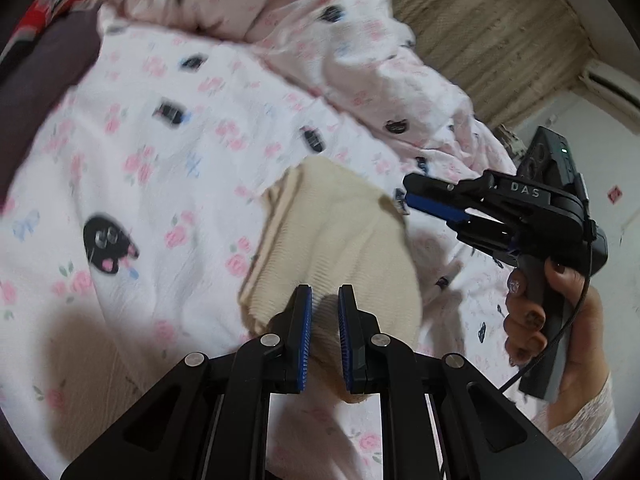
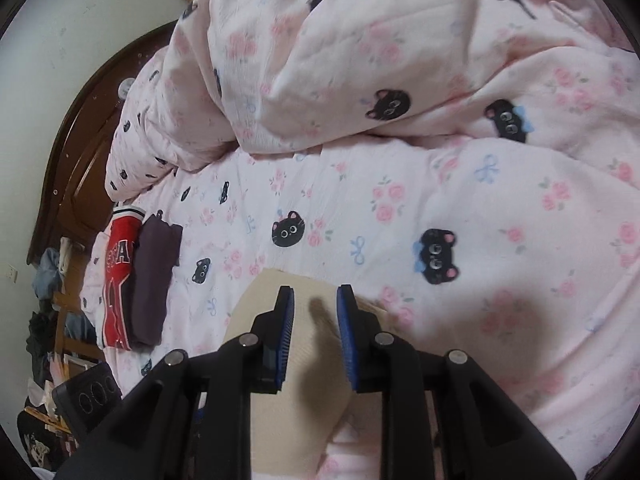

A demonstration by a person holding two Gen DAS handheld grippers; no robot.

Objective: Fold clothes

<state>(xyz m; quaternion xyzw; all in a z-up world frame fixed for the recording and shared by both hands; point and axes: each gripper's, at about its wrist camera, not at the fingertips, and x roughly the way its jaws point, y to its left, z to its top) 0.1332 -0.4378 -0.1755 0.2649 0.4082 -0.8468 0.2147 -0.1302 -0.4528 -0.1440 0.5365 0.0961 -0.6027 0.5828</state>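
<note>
Both grippers black, blue ribbed fingers (image 1: 306, 332), silver screws; right gripper (image 1: 420, 196) marked "DAS", black cable; hand (image 1: 560, 320) dark-polished nails, white lace sleeve.

Left gripper (image 1: 325, 296) points forward and down, its blue-padded fingers (image 1: 305, 332) parallel with a narrow gap between them. Off to its right, the right gripper (image 1: 412, 192) reaches in sideways, fingers nearly together, the right hand (image 1: 560, 320) wrapped round its handle. From its own camera, the right gripper's (image 2: 315, 300) jaws stand parted.
</note>
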